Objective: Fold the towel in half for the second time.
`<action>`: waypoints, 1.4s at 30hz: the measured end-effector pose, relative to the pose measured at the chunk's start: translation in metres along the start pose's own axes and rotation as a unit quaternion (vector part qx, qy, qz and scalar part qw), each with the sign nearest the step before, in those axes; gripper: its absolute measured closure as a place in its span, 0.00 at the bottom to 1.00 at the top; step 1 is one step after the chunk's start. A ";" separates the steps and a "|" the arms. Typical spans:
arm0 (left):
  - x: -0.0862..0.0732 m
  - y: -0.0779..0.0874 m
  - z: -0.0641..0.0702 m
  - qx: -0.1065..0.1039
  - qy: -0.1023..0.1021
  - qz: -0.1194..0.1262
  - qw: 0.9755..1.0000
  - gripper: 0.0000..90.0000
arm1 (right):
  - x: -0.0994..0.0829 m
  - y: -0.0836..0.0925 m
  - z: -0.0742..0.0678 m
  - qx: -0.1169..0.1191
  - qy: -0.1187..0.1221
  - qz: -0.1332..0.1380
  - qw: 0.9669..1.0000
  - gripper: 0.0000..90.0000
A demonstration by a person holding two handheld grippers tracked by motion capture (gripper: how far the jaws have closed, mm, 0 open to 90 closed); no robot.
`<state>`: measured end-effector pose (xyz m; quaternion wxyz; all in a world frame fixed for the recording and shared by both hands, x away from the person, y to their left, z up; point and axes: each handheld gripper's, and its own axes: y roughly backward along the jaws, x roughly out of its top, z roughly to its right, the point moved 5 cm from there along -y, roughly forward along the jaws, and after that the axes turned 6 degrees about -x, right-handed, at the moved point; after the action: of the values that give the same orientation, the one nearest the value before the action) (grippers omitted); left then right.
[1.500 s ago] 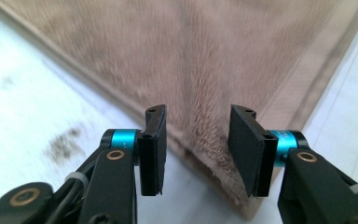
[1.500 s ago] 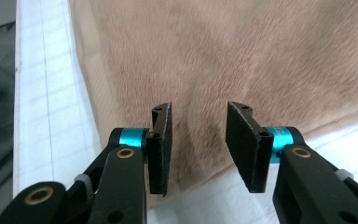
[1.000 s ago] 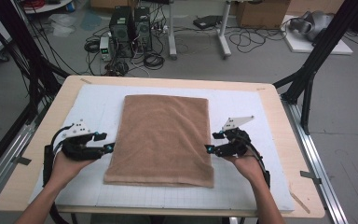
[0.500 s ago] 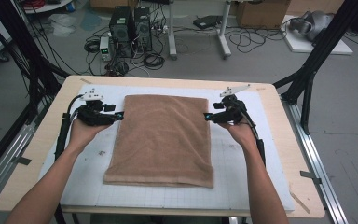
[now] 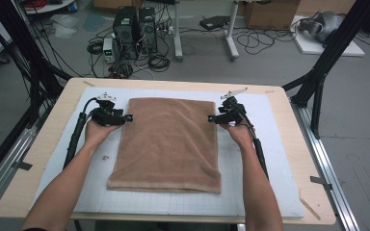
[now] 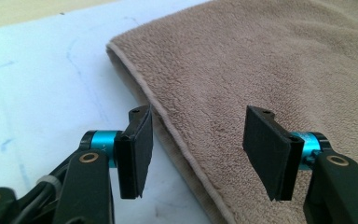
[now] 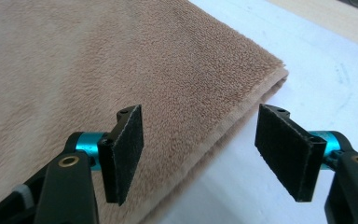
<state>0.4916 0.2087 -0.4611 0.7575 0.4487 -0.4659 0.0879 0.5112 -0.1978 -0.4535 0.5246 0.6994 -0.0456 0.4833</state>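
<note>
Your left hand-held gripper [image 6: 198, 154] stands open, its jaws straddling the folded brown towel's [image 5: 168, 139] hemmed left edge near the far corner, pads clear of the cloth. Your right hand-held gripper [image 7: 209, 156] is open too, astride the towel's right edge. The towel lies flat between both on the white surface [image 5: 270, 144].

A white gridded mat [image 5: 250, 192] covers most of the pale wooden counter [image 5: 43, 159] — beyond its far edge, black computer towers [image 5: 134, 26] stand among tangled floor cables [image 5: 265, 41].
</note>
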 end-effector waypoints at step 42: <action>-0.046 0.089 0.062 -0.098 -0.051 0.026 0.994 0.91 | -0.031 0.092 -0.070 0.145 0.027 0.008 0.989 0.92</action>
<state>0.3786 0.2263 -0.4341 0.7707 0.3643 -0.5214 0.0385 0.3982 -0.1984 -0.4133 0.4152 0.7542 0.0333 0.5076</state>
